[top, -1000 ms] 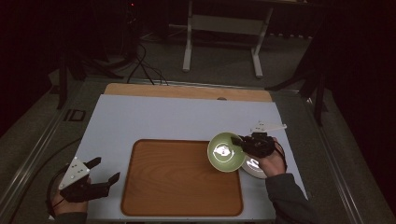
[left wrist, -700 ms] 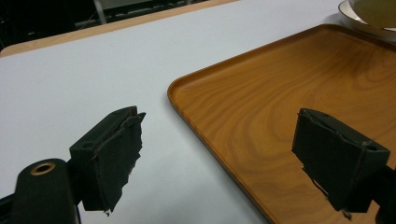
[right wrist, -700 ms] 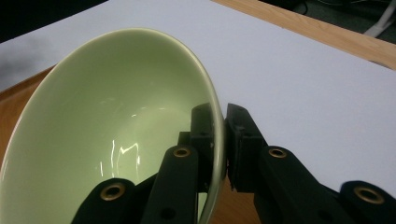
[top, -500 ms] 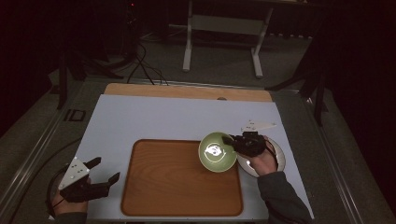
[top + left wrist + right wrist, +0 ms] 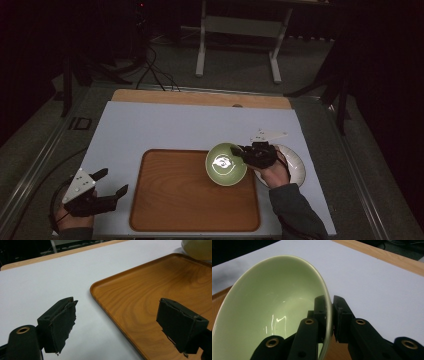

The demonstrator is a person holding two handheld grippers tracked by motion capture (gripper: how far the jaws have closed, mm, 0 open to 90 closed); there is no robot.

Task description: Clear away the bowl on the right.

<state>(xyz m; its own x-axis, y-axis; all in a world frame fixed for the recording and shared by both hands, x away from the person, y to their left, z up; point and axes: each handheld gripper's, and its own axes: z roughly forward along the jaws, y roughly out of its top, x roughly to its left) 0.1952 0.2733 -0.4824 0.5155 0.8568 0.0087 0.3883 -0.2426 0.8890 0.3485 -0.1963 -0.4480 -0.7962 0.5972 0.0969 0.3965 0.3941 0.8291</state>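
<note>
Green bowl held off the surface, over the right edge of the tray, tilted; nothing inside but a glint of light. Rim pinched by right gripper, one jaw inside the wall, one outside, as seen in the right gripper view. White plate lying flat on the table just right of the tray, partly covered by the right hand; contents, if any, hidden. Wooden tray bare, with a raised lip, resting flat near the front edge.

Left gripper released, jaws spread wide, holding nothing; parked on the table left of the tray, well apart from bowl. In the left gripper view, tray corner between the two jaws, farther off.

Table topped with a pale sheet, a wooden strip exposed along the far edge. Beyond it, dim room: grey floor, cables, a white stand.
</note>
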